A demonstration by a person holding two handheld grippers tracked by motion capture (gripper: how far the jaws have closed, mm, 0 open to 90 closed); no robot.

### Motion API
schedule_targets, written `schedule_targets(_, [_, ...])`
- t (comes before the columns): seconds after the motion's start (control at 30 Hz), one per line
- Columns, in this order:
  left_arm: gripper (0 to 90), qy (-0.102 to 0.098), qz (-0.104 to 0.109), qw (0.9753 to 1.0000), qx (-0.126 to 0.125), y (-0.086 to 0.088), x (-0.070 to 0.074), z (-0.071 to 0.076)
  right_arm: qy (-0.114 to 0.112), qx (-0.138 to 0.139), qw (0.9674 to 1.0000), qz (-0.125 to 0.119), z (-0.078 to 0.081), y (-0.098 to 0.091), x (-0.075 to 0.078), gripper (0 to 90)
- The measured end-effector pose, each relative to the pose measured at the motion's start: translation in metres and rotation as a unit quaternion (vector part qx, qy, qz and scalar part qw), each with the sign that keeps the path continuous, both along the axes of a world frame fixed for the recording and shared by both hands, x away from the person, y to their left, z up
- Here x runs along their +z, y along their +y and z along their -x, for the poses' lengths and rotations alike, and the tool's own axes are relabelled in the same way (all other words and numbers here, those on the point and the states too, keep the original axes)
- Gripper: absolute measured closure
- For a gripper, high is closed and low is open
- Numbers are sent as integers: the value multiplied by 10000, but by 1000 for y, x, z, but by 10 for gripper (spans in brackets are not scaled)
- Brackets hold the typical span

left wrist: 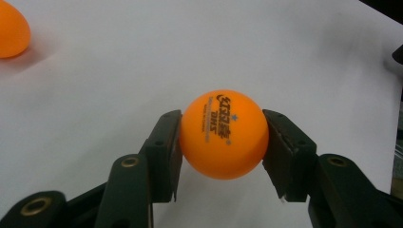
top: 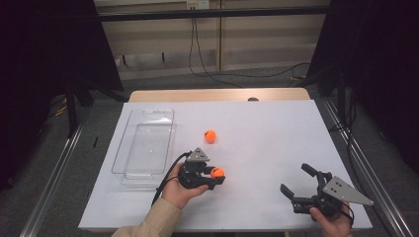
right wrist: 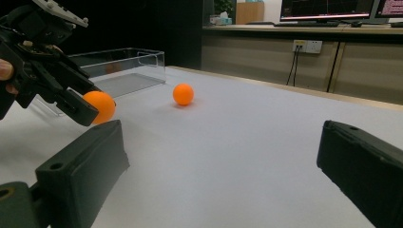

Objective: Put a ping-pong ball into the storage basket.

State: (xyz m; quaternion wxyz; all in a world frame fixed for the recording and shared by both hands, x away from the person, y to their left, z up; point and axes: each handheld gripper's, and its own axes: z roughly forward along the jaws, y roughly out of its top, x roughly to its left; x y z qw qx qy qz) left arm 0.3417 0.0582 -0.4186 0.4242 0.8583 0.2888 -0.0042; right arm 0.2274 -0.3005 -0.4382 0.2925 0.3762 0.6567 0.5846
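The left gripper [top: 213,178] clamps an orange plastic table-tennis ball [left wrist: 223,134] right of the clear plastic tray [top: 143,148]. A second orange ball [top: 210,136] lies beside that tray on the white tabletop [top: 267,133]. The right gripper [top: 296,181], far right of the tray, holds its jaws wide.

Wide bare table [top: 276,128] between both tongs; a loose orange ball [top: 210,136] and clear tray [top: 143,145] stand at left.

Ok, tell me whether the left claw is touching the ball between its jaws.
Touching. In the left gripper view, both jaws of the left claw press against opposite sides of the ball.

Even overhead light brightens the white table [top: 257,128], surroundings dark, soft shadows, slight grainy blur.
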Motion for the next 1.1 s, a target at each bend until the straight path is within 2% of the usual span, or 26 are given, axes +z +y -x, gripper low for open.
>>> schedule_targets(1.1, [509, 63, 86, 9998, 164, 12, 10, -7, -8, 3, 10000, -18, 0, 0, 0, 17])
